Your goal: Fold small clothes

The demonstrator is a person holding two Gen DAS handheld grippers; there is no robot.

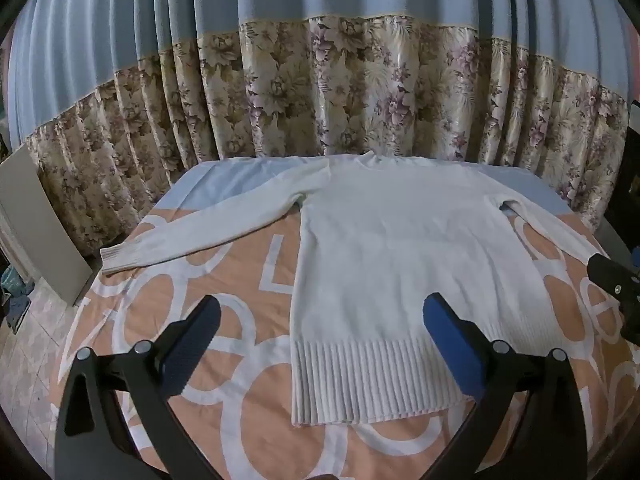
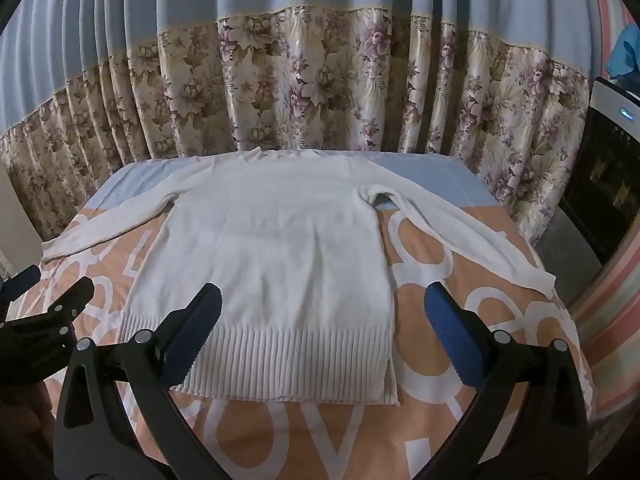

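A white long-sleeved knit sweater (image 1: pixel 392 248) lies flat on the table, neck at the far edge, ribbed hem near me, both sleeves spread out to the sides. It also shows in the right wrist view (image 2: pixel 276 240). My left gripper (image 1: pixel 322 322) is open and empty above the hem's left part. My right gripper (image 2: pixel 324 312) is open and empty above the hem's right part. The right gripper's finger shows at the left view's right edge (image 1: pixel 612 280). The left gripper shows at the right view's left edge (image 2: pixel 44 312).
The table is covered by an orange cloth (image 1: pixel 248 420) with white rings and letters and a pale blue far strip. A floral and blue curtain (image 1: pixel 320 92) hangs close behind. A grey board (image 1: pixel 40 224) leans at the left. A dark appliance (image 2: pixel 608 176) stands at the right.
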